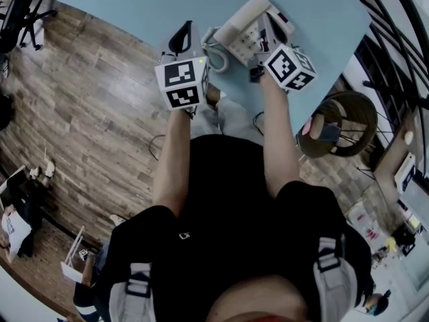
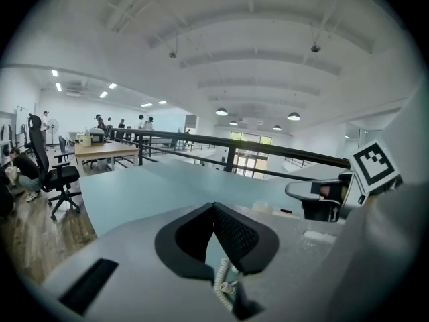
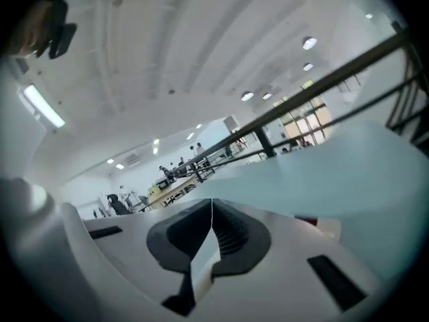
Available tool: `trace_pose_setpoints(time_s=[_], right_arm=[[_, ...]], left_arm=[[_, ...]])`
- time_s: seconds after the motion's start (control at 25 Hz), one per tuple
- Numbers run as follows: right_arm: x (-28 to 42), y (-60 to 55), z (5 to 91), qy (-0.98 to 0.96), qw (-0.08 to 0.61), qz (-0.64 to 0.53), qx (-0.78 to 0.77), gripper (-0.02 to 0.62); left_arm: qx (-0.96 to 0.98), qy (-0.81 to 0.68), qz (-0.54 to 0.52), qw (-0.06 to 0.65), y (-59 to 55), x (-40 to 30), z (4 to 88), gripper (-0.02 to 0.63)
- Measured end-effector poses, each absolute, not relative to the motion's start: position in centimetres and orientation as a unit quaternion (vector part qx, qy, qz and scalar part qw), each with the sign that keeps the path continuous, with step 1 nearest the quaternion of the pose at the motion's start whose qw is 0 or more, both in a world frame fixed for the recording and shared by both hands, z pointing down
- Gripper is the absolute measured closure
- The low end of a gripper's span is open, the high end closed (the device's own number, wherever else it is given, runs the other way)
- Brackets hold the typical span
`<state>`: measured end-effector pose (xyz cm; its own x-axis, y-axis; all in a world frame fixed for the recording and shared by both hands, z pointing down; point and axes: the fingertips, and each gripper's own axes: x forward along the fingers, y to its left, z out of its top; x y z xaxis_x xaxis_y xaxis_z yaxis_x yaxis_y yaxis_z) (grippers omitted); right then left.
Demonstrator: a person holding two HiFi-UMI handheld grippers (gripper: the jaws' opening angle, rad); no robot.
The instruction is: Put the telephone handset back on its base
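A white telephone (image 1: 251, 35) stands on the light blue table (image 1: 134, 12) at its near right part. Its handset (image 1: 241, 15) lies along the base's far-left side and looks seated on it. The coiled cord (image 1: 216, 58) hangs off the base's left end, and it shows again as the cord (image 2: 223, 286) through the gap under my left jaws. My left gripper (image 1: 181, 37) (image 2: 214, 206) hovers left of the phone, shut, holding nothing. My right gripper (image 1: 267, 31) (image 3: 212, 201) is over the keypad with its tips together, and the phone's white shows below them.
A round wicker basket (image 1: 338, 123) stands on the floor right of the table, beside a black railing (image 1: 395, 39). An office chair (image 1: 20, 15) is at the far left on the wood floor. Far desks with people (image 2: 100, 146) lie beyond the table.
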<state>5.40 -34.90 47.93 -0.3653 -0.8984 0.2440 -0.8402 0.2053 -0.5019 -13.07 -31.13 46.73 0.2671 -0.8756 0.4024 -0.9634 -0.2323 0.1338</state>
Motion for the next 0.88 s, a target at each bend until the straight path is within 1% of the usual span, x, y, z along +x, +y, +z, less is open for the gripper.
trace_pose_setpoints(time_s=[0.2, 0.4, 0.52, 0.68, 0.88], right_arm=[[4.2, -34.9, 39.8, 0.838, -0.025, -0.098, -0.536, 0.6], [3.9, -34.9, 34.3, 0.844, -0.063, 0.021, -0.533, 0.6], [4.2, -34.8, 32.6, 0.841, -0.071, 0.051, -0.534, 0.601], [4.9, -34.6, 31.8, 0.842, -0.058, 0.049, -0.534, 0.601], [5.1, -34.8, 31.6, 0.842, -0.058, 0.059, -0.533, 0.601]], left_arm=[[0.79, -0.592, 0.093, 0.134, -32.5, -11.8, 42.0, 0.607], [0.801, -0.589, 0.065, 0.085, -33.6, -10.3, 36.9, 0.607], [0.805, -0.587, 0.056, 0.067, -33.9, -9.3, 35.1, 0.607], [0.809, -0.583, 0.058, 0.055, -33.6, -8.0, 34.3, 0.607], [0.807, -0.585, 0.061, 0.049, -33.6, -7.9, 34.1, 0.607]])
